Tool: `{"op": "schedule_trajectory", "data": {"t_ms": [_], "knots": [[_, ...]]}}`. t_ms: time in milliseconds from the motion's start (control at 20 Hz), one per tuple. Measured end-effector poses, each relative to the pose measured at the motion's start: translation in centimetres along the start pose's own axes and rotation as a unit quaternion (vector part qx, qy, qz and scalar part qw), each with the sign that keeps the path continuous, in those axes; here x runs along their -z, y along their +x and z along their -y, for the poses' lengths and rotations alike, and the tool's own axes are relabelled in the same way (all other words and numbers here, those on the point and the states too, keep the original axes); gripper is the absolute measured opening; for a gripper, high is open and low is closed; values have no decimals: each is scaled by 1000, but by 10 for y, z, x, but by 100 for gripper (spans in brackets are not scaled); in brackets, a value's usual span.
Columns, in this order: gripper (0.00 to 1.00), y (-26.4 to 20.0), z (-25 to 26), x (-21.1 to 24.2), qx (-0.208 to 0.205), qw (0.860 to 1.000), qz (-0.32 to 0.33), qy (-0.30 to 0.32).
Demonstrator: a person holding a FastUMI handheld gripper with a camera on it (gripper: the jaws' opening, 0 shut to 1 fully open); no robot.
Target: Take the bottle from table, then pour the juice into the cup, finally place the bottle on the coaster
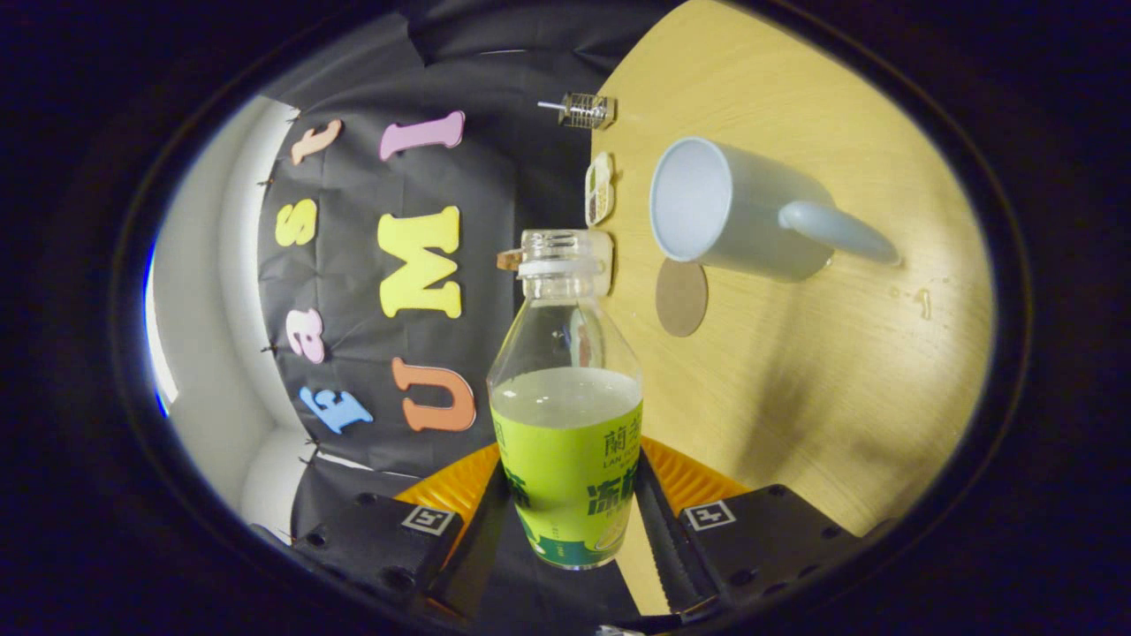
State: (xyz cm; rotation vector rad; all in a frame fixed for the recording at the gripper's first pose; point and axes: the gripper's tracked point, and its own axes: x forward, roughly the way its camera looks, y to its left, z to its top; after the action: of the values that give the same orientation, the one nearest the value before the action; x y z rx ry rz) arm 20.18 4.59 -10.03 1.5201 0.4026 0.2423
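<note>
Nearest, the gripper (570, 512) is clamped on the juice bottle (567, 415): both fingers press against the green label on either side of its lower body. The bottle is uncapped, and pale juice stands level with the top of the label, leaving the shoulder and neck clear. The whole view is rolled sideways, so the wooden table (822, 389) stands like a wall beside the bottle; from this it is judged that the bottle is already lifted and tipped toward the cup, with the pour in hand.

Just beyond the bottle's mouth a round brown coaster (681, 297) lies on the table, and a little further on stands the white cup (738, 212), its opening seen wide and its handle pointing away from the bottle. No juice can be made out inside it.

For a clean pour, the mouth should be carried over the cup's rim before the tilt is deepened, and the tilt should be raised slowly so the stream stays narrow. The grip should be kept firm on the label throughout.

Farthest, a small wire-caged object (585, 110) sits at the table's far edge against the black cloth wall.
</note>
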Motion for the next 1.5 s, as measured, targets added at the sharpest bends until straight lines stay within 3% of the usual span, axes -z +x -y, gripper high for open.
{"op": "schedule_trajectory", "data": {"t_ms": [650, 1500], "knots": [[79, 0, -38, -5, -74, 988, -21, 131], [79, -2, -89, -22, -165, 953, 0, 256]]}}
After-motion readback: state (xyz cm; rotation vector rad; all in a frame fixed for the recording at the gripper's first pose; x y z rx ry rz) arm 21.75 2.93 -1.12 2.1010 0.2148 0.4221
